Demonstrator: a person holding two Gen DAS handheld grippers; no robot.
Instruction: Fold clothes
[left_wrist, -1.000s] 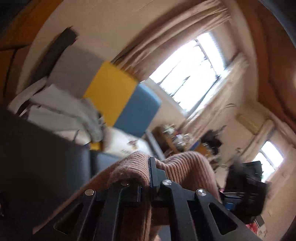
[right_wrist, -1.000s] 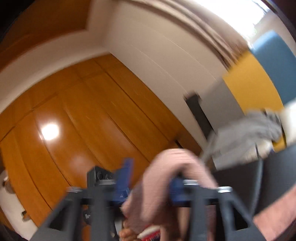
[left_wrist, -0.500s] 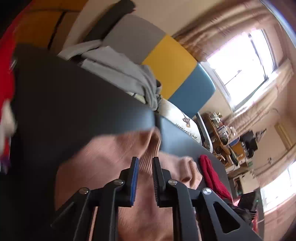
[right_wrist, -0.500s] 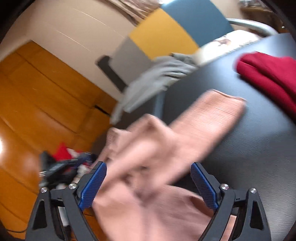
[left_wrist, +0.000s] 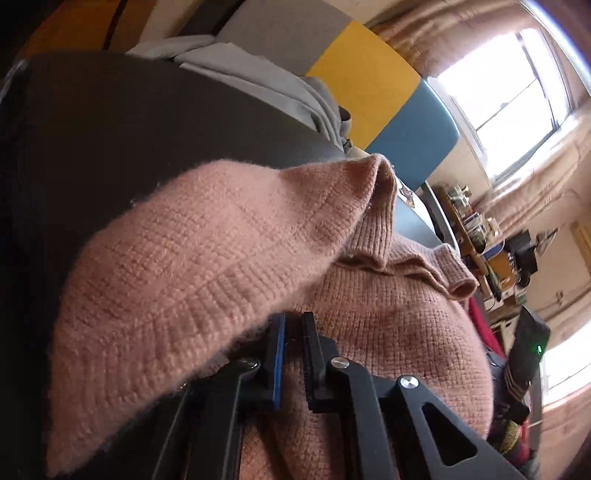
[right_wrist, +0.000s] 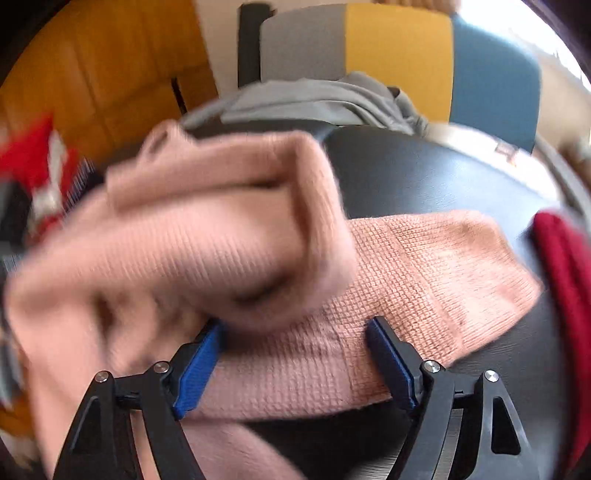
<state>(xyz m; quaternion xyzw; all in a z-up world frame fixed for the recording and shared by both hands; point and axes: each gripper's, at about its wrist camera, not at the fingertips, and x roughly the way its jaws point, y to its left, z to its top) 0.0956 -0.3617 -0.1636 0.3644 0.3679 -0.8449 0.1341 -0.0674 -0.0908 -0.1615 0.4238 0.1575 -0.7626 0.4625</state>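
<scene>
the left gripper (left_wrist: 293, 354), fingers nearly pressed together, pins the fuzzy pink knit sweater (left_wrist: 207, 266) onto the dark table (right_wrist: 424, 177); the right gripper (right_wrist: 295, 363) stands spread, gripping nothing, as a fold drapes over.

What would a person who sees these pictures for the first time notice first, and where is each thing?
The pink knitted sweater fills the middle of both views, spread on the dark table with one part bunched up. The right claw stands wide open over the sweater, while the left claw is nearly closed close to the knit. Behind the table stands a chair with grey, yellow and blue panels, and a red garment lies at the right edge.
</scene>
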